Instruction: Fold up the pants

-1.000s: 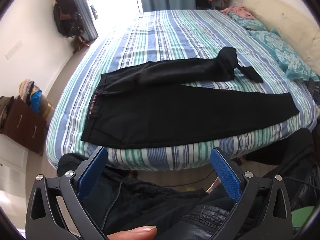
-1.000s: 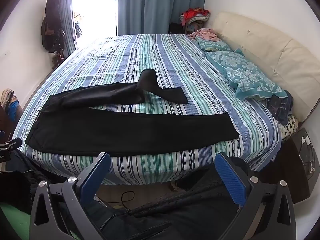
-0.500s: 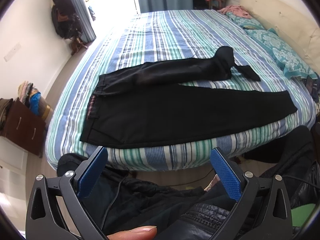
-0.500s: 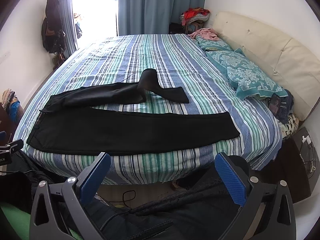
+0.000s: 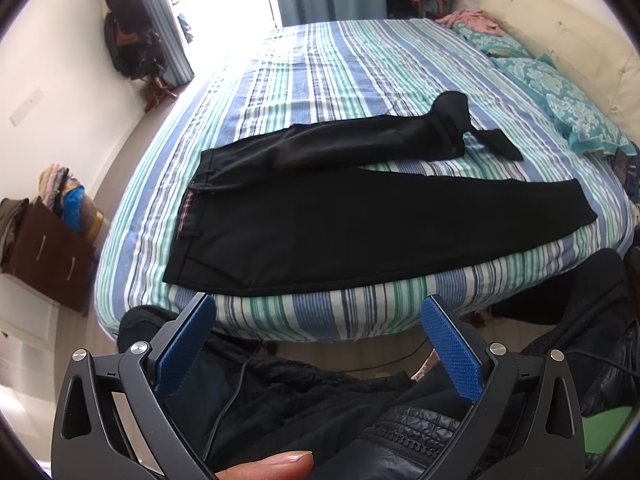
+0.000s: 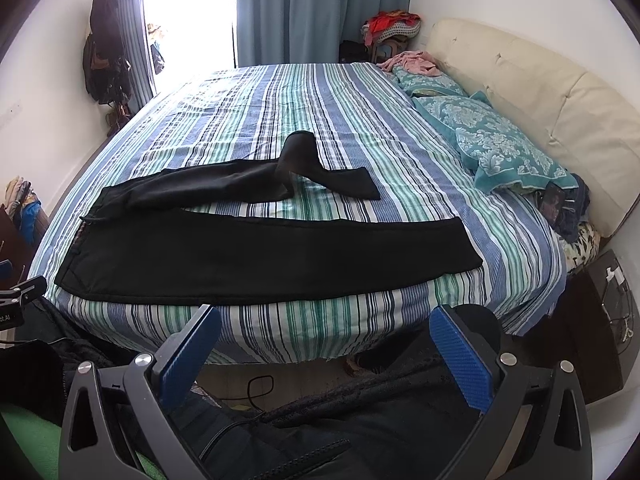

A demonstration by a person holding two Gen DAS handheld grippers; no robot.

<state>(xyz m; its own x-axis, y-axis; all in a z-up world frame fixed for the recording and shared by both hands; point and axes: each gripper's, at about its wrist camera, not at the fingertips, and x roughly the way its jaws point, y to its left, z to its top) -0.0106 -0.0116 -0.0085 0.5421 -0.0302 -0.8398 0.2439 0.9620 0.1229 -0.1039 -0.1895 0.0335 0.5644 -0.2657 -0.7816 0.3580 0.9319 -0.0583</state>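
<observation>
Black pants [image 5: 360, 220] lie flat near the striped bed's [image 5: 340, 60] front edge — waistband toward 9 o'clock, the far leg bunched toward 1 o'clock. Left gripper [image 5: 316, 328] and right gripper [image 6: 324, 336] hang below the mattress edge, jaws wide apart, empty.

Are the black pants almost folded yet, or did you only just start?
Only just starting. The black pants are spread on the striped bed: the near leg lies flat, but the far leg is bunched and twisted near its end. Nothing is in hand: the left tool and right tool are both open, short of the bed. Straightening that leg and every fold remain.
</observation>
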